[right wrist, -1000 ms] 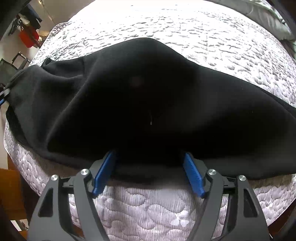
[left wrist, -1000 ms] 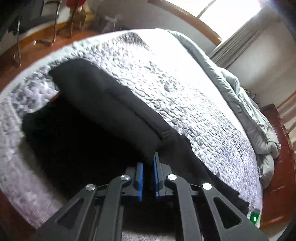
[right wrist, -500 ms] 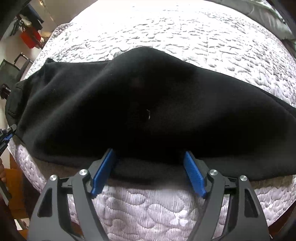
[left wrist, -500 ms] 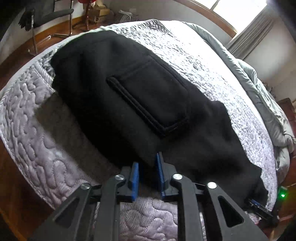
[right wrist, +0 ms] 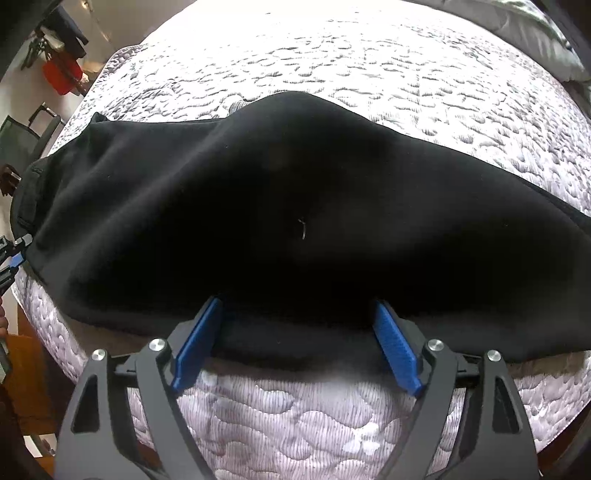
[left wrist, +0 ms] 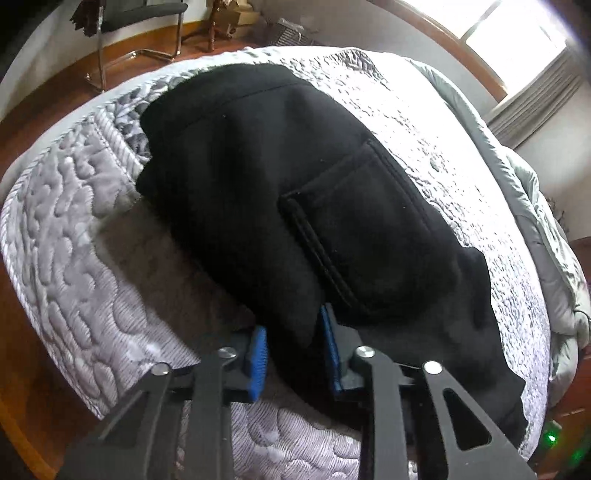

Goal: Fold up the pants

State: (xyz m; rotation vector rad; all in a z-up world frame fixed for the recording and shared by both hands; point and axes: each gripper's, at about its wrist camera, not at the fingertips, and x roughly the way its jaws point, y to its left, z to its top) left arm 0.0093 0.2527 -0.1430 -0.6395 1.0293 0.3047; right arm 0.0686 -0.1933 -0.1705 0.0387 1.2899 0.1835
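My left gripper (left wrist: 295,354): jaws standing slightly apart, a fold of the black pants (left wrist: 295,206) lying between the blue pads; whether they are pinching it I cannot tell. My right gripper (right wrist: 295,343): jaws opening wide, pants edge lying between them ungripped. Pants: lying spread across the quilted bed (right wrist: 369,74), patch pocket (left wrist: 362,229) facing up. Beyond: grey duvet (left wrist: 532,206), chair (left wrist: 140,22), window (left wrist: 509,33).

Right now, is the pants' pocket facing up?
Yes, the patch pocket shows on top of the black pants lying on the quilt.
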